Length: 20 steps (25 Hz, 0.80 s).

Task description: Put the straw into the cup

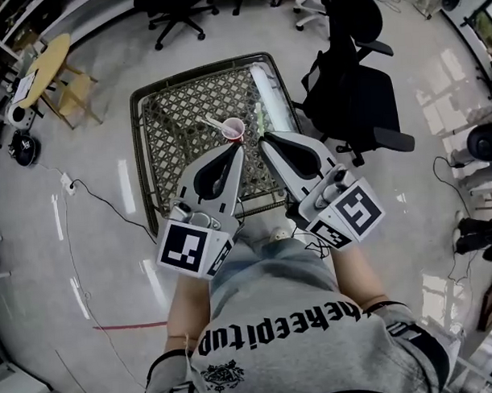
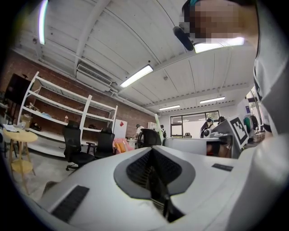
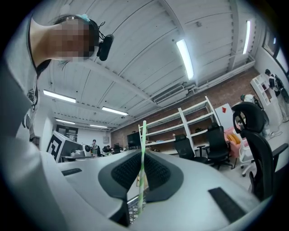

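A pink paper cup (image 1: 233, 129) stands near the middle of a dark square wire-mesh table (image 1: 171, 114). The left gripper (image 1: 238, 150) is at the cup's 6 o'clock and the right gripper (image 1: 264, 139) at its 4 o'clock. A thin green-and-white straw (image 3: 142, 167) sits between the right gripper's jaws. A black swivel office chair (image 1: 355, 91) stands at the table's 3 o'clock.

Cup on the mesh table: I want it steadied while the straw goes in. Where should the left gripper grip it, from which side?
Probably the side wall below the rim, from the near left. The cup stands upright with its mouth open, and the right gripper holds the straw at its right.
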### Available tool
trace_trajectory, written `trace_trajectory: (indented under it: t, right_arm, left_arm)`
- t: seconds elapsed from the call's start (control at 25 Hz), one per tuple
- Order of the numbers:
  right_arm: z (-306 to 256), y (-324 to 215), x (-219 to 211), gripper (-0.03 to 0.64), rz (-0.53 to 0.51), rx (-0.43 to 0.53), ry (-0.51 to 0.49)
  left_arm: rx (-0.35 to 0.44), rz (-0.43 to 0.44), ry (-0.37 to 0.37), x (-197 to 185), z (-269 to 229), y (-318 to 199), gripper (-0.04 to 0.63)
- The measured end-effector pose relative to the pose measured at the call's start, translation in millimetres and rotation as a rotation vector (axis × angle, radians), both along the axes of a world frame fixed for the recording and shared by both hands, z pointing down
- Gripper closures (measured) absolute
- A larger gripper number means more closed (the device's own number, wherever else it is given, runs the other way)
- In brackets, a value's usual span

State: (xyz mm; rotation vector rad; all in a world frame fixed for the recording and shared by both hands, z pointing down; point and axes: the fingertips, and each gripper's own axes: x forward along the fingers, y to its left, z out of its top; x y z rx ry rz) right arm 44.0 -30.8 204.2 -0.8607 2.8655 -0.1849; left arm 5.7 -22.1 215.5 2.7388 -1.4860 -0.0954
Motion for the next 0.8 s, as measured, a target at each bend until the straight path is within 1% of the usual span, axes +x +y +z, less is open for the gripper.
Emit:
trace_trajectory:
  t: [0.8]
  right_arm:
    - [9,-36,-39,0.572,0.161,-0.013,0.012]
  left_arm:
    - [-0.016,0.155,0.002,-40,8,-39,0.554]
